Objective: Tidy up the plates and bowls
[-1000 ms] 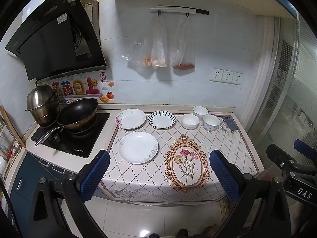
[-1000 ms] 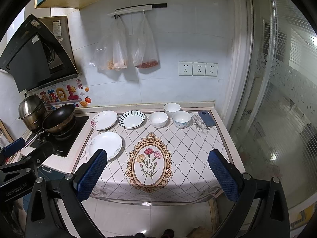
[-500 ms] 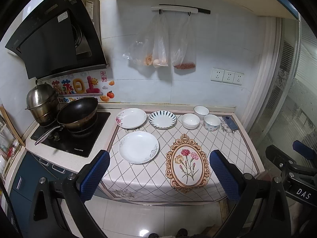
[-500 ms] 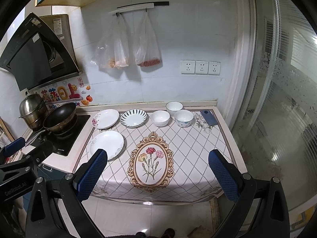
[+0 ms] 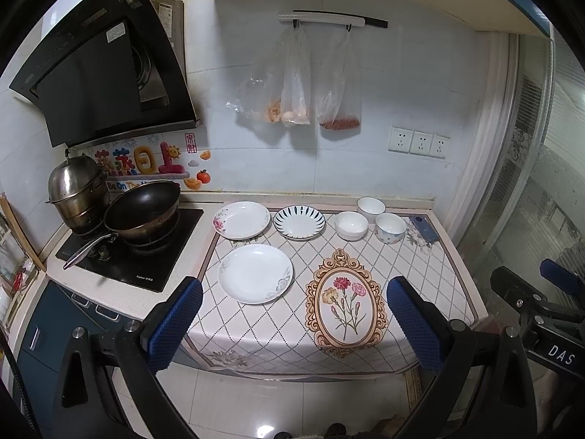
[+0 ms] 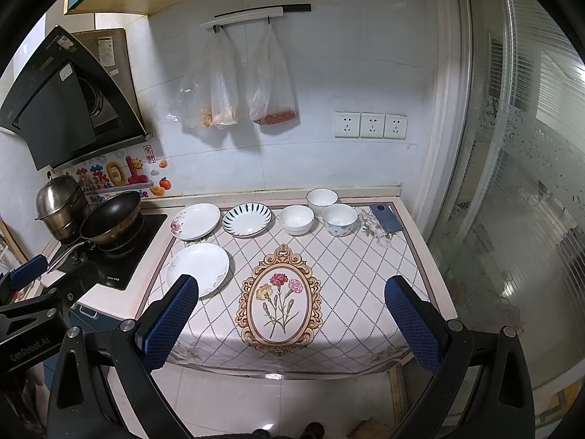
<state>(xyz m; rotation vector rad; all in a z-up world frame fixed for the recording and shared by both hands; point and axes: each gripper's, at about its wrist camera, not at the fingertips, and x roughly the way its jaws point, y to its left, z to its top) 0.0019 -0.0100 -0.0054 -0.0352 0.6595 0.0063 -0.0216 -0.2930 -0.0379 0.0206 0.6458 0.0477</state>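
Three plates lie on the counter's patterned cloth: a plain white plate point(image 5: 255, 273) in front, a floral plate point(image 5: 241, 219) behind it, a blue-striped plate point(image 5: 299, 222) to its right. Three bowls stand at the back right: a white bowl point(image 5: 351, 225), another white bowl point(image 5: 370, 207), a blue-dotted bowl point(image 5: 390, 227). The same plates point(image 6: 197, 270) and bowls point(image 6: 296, 218) show in the right wrist view. My left gripper point(image 5: 294, 323) is open and empty, short of the counter's front edge. My right gripper point(image 6: 290, 323) is open and empty, also in front of the counter.
A black wok point(image 5: 143, 210) and a steel pot point(image 5: 77, 190) sit on the stove at left, under a range hood point(image 5: 98, 69). A phone point(image 5: 423, 228) lies at the back right. Plastic bags point(image 5: 296, 84) hang on the wall. A glass door point(image 6: 519, 183) is at right.
Both grippers have tilted slightly, so the counter sits a little higher and closer in view. Nothing on the counter has moved.
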